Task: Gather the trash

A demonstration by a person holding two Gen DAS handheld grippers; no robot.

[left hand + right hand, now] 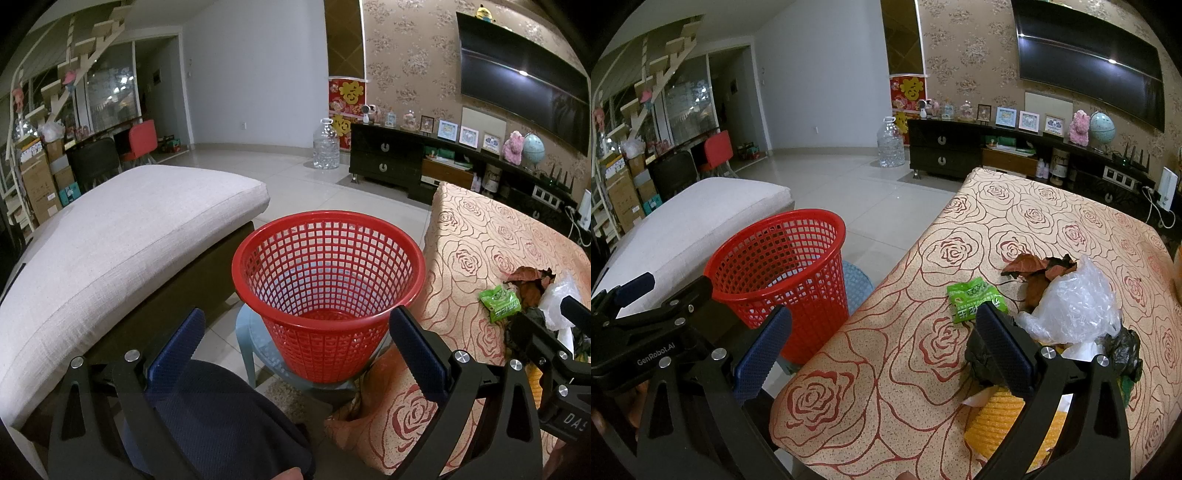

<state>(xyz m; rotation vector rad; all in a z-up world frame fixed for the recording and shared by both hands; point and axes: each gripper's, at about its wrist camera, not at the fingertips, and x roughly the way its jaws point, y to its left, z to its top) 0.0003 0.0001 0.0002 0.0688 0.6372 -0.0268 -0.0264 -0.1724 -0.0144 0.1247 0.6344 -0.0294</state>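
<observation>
Two handheld grippers, both with blue-padded jaws spread wide apart and holding nothing. The left gripper point(295, 345) hovers in front of a red mesh basket point(327, 280), which appears between its jaws; the basket looks empty and stands on a pale blue stool point(249, 332) on the tiled floor. The right gripper point(882, 343) hangs over the near edge of a counter covered in a beige cloth with red rose outlines point(1015, 221). Its right jaw sits just beside a heap of trash on that cloth: a green snack wrapper point(975, 297), dried brown leaves point(1039, 269), a crumpled clear plastic bag point(1075, 306), dark crumpled plastic point(1126, 350) and something yellow point(1001, 417) nearest the camera. The basket stands just left of the counter, with a pale cushioned sofa point(122, 236) beyond it.
</observation>
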